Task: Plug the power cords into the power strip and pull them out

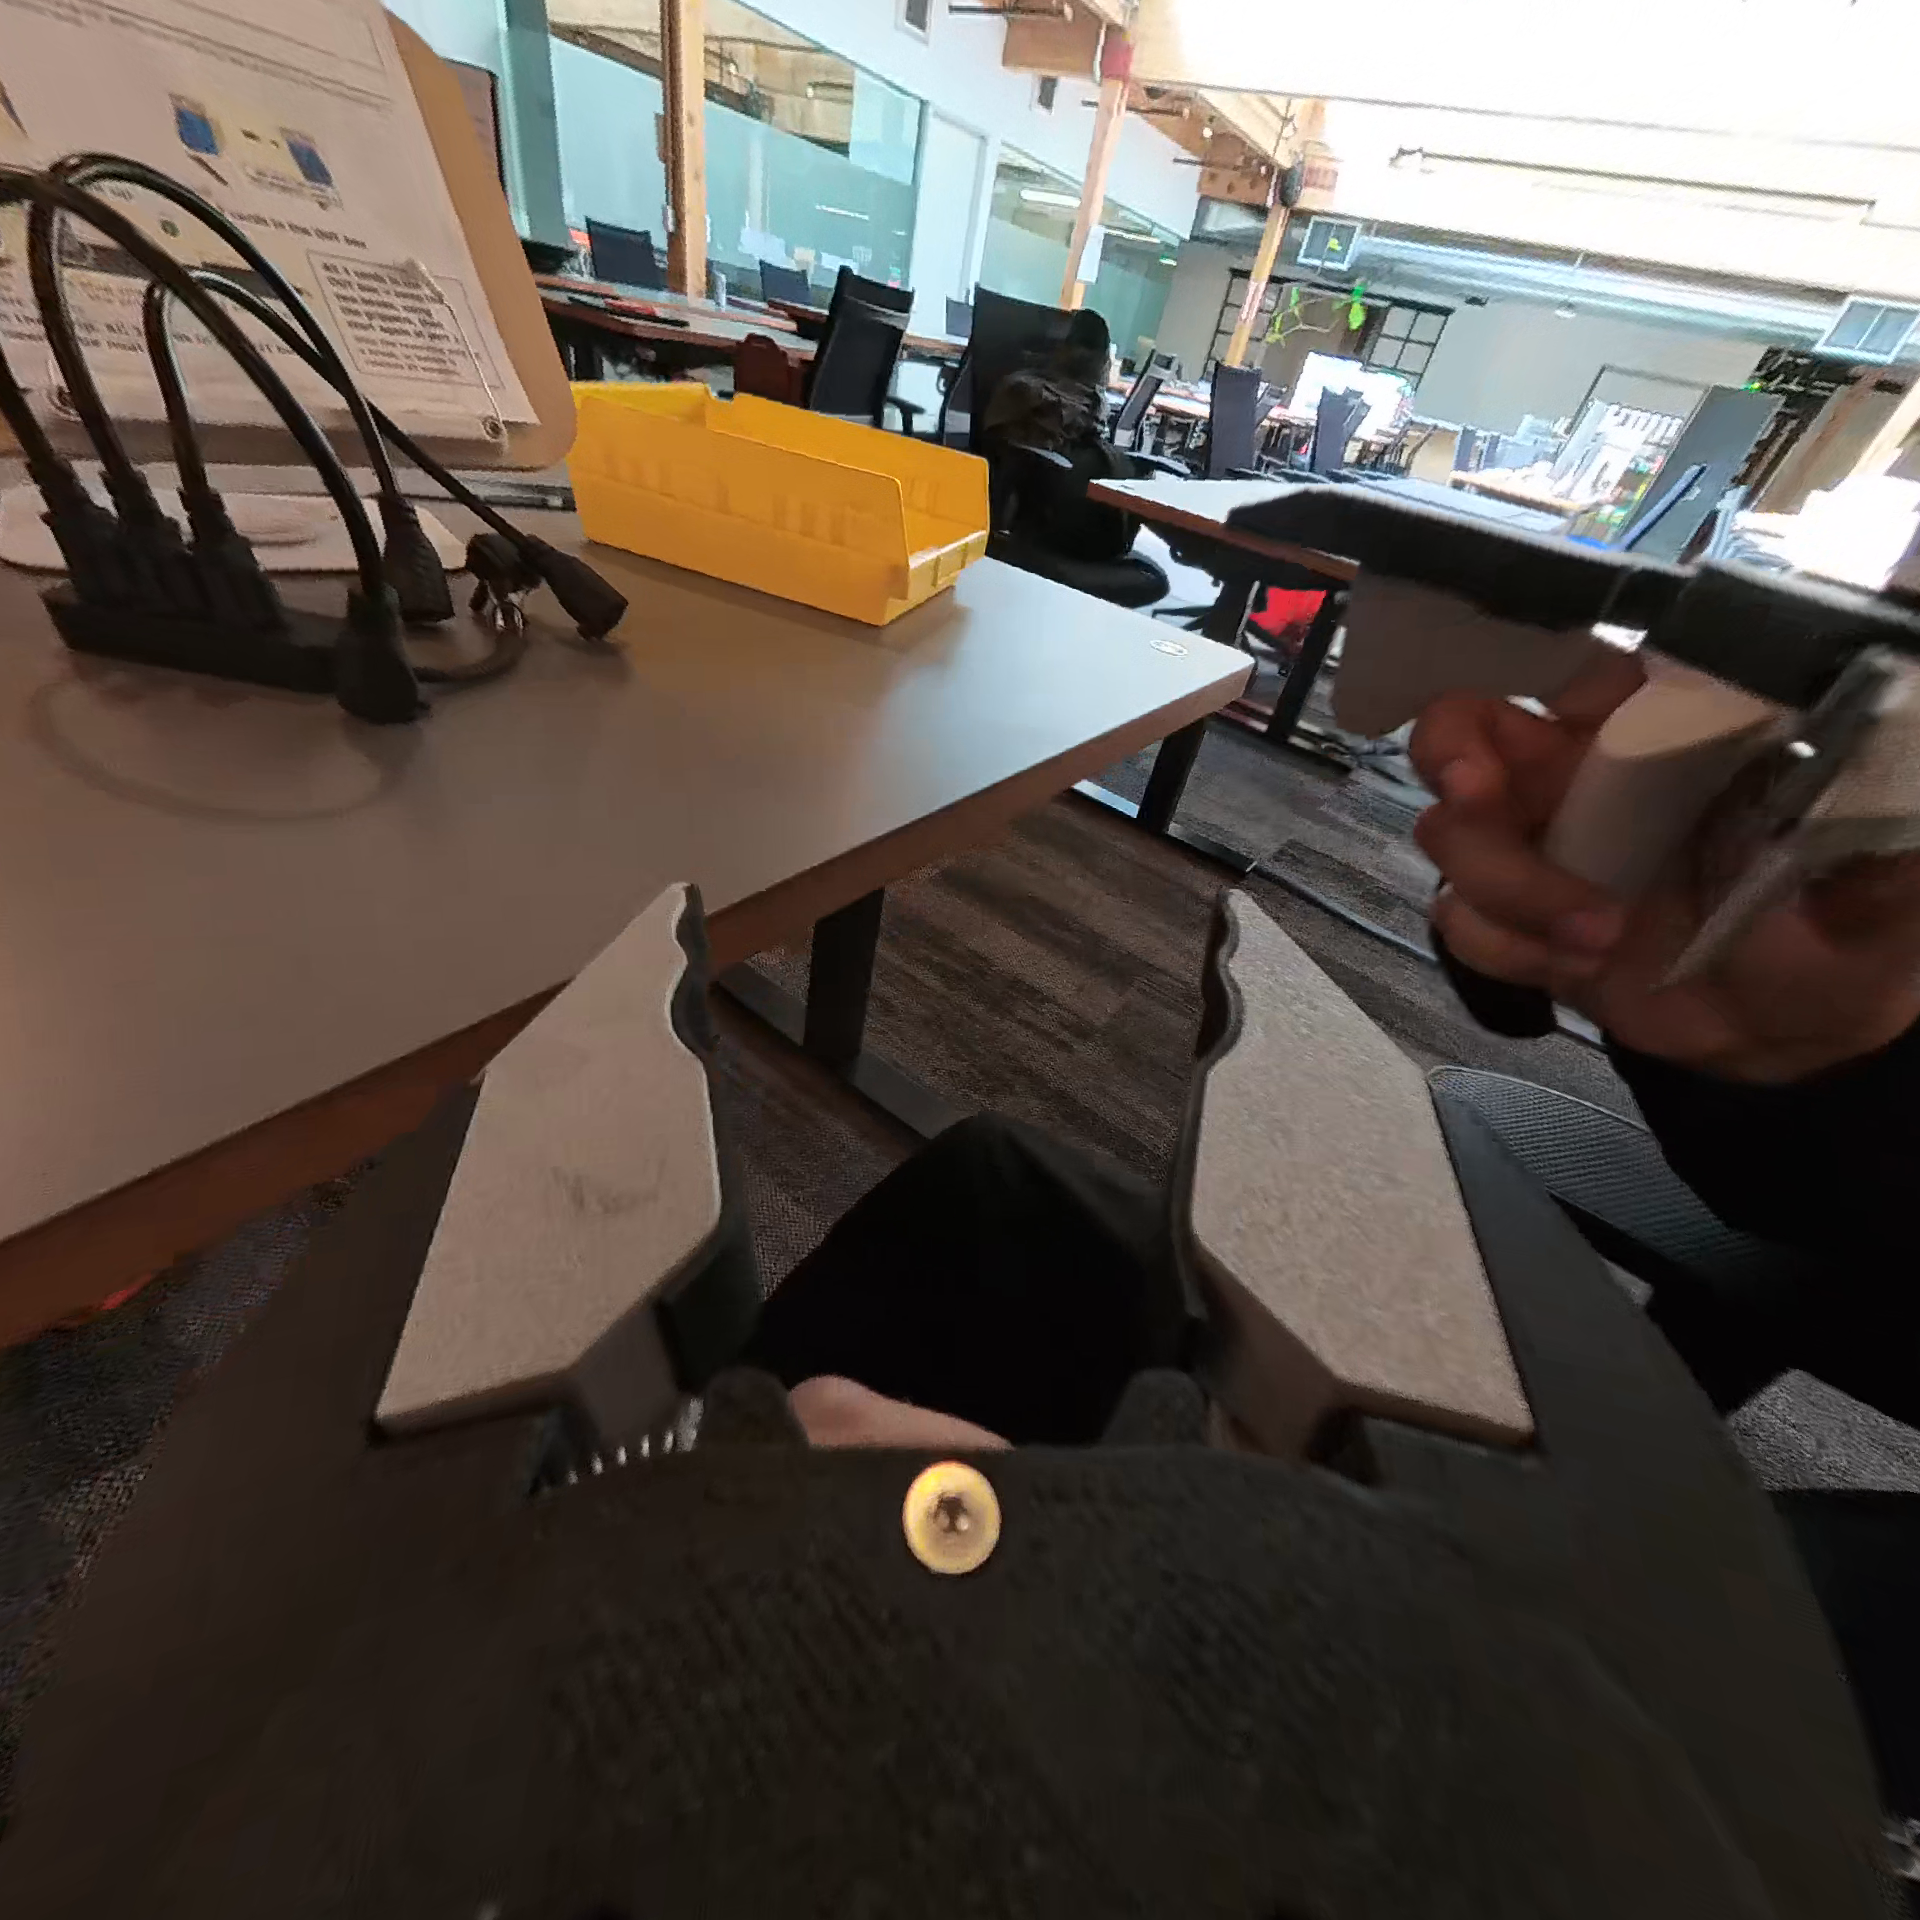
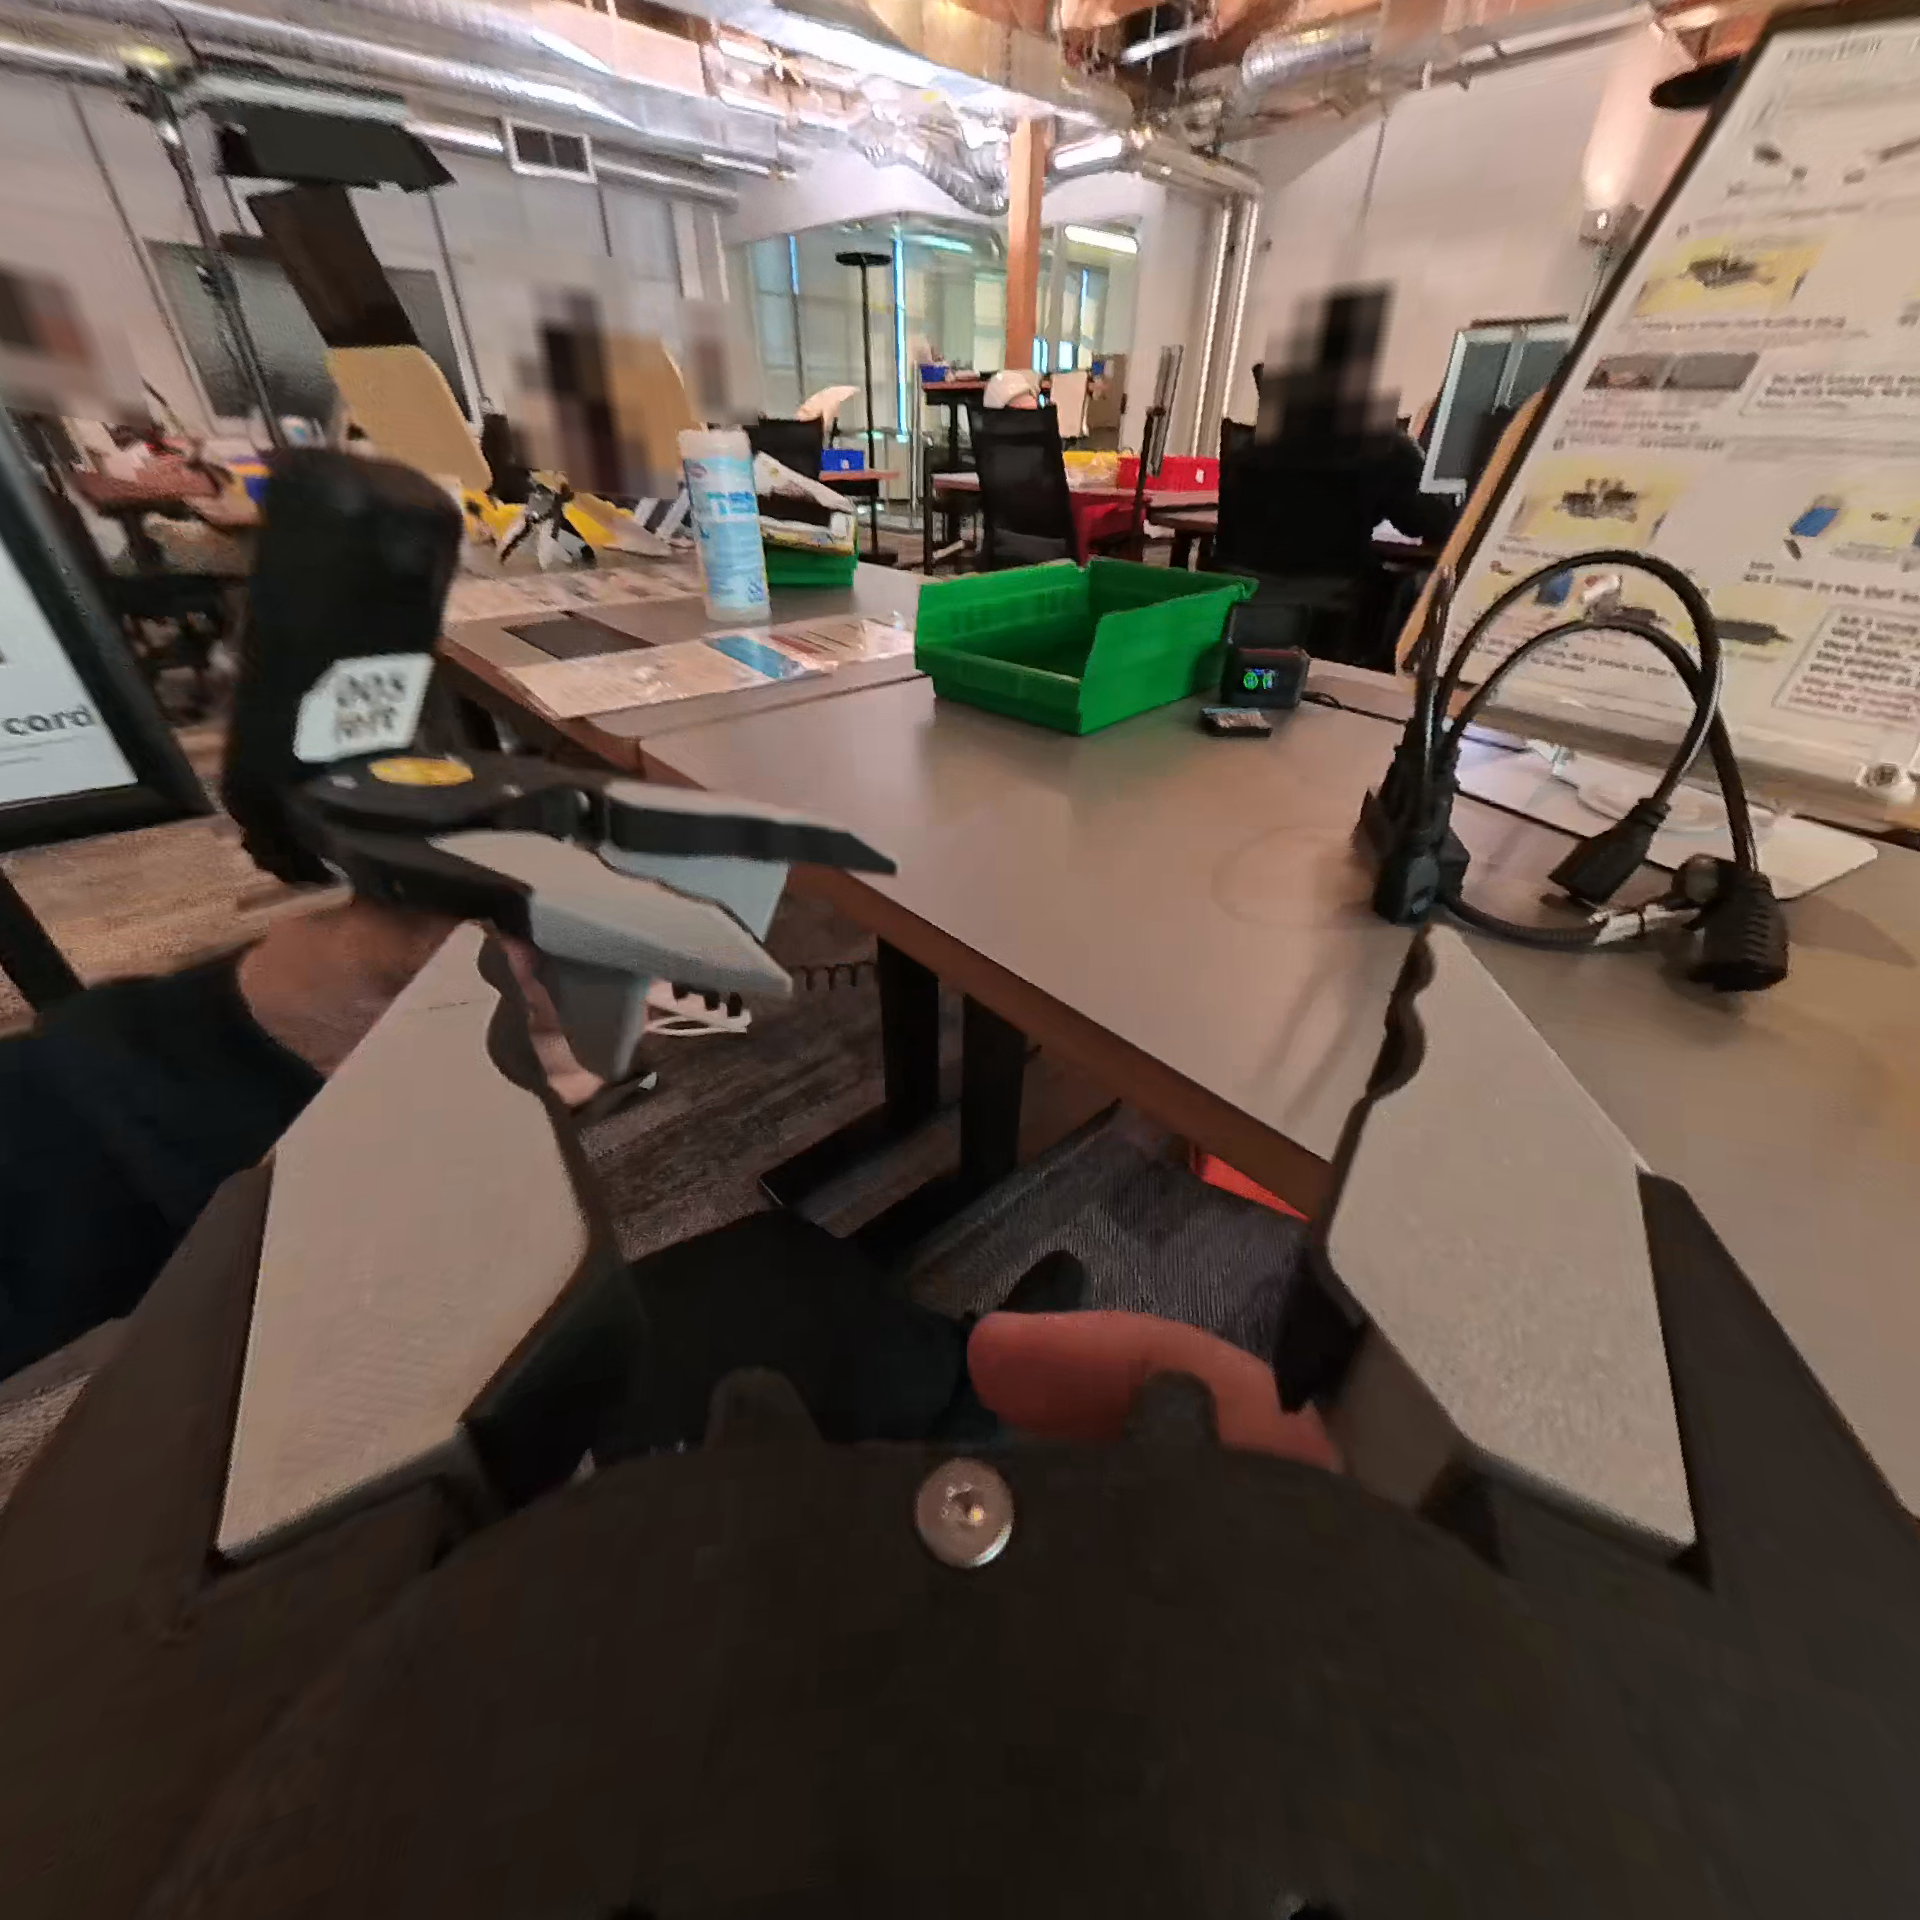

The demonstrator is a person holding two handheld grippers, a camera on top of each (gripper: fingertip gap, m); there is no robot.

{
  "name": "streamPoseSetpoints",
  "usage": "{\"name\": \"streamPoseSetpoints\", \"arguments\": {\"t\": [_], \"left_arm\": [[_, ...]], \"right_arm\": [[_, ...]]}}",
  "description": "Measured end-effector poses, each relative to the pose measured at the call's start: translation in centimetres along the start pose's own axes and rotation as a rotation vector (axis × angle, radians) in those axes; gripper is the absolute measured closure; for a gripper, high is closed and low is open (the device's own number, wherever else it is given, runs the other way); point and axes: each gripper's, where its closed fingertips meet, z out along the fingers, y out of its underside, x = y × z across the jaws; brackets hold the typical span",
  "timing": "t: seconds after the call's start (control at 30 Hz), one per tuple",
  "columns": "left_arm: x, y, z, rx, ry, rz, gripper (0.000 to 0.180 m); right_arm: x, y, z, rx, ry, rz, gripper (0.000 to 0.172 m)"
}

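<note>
A black power strip lies at the far left of the grey table with several black cords plugged into it and arching up. A loose black plug lies beside it. My left gripper is open and empty, held off the table's near edge above the floor. My right gripper is wide open and empty, also off the table's edge; the power strip and its cords show at its right. Each view shows the other gripper: the right one, the left one.
A yellow bin stands on the table behind the strip. A green bin and a small black device with a lit screen stand farther back. An instruction sheet on a board leans behind the cords. Chairs and desks fill the room.
</note>
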Motion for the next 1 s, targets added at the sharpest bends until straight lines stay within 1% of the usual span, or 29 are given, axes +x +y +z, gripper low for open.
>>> {"name": "streamPoseSetpoints", "arguments": {"t": [0.1,0.23,0.3,0.43,0.5,0.6,0.7,0.83,0.93,1.0], "left_arm": [[0.1,0.9,-0.3,0.018,0.000,-0.015,0.086],[0.0,2.1,-0.5,0.051,0.023,-0.046,0.090],[-1.0,3.9,-0.4,0.049,-0.002,-0.053,0.094],[-2.1,8.2,-0.1,-0.012,0.013,-0.076,0.091],[-2.7,9.4,0.2,-0.038,-0.001,-0.086,0.090],[-3.4,10.4,0.4,-0.059,-0.017,-0.116,0.090],[-3.5,10.6,0.1,-0.062,-0.017,-0.112,0.090],[-3.6,9.7,-0.2,-0.025,-0.018,-0.098,0.090],[-4.0,8.0,-0.4,0.051,-0.042,-0.091,0.089],[-4.8,5.7,-0.3,0.123,-0.107,-0.067,0.083]], "right_arm": [[-1.2,-1.4,-0.7,0.070,-0.019,-0.004,0.015],[-2.0,-2.1,-1.3,0.089,-0.031,0.010,0.015],[-2.1,-2.3,-1.4,0.098,-0.022,0.010,0.015],[-2.7,-3.0,-1.5,0.126,-0.045,-0.014,0.015],[-2.8,-3.5,-1.3,0.139,-0.040,-0.020,0.015],[-3.0,-3.9,-1.0,0.155,-0.056,0.012,0.015],[-3.1,-4.7,-1.3,0.197,-0.054,0.033,0.015],[-3.5,-6.3,-2.7,0.274,-0.025,0.017,0.015],[-3.9,-7.2,-3.6,0.290,-0.032,0.005,0.015],[-4.0,-7.7,-4.5,0.296,-0.046,0.017,0.014]]}}
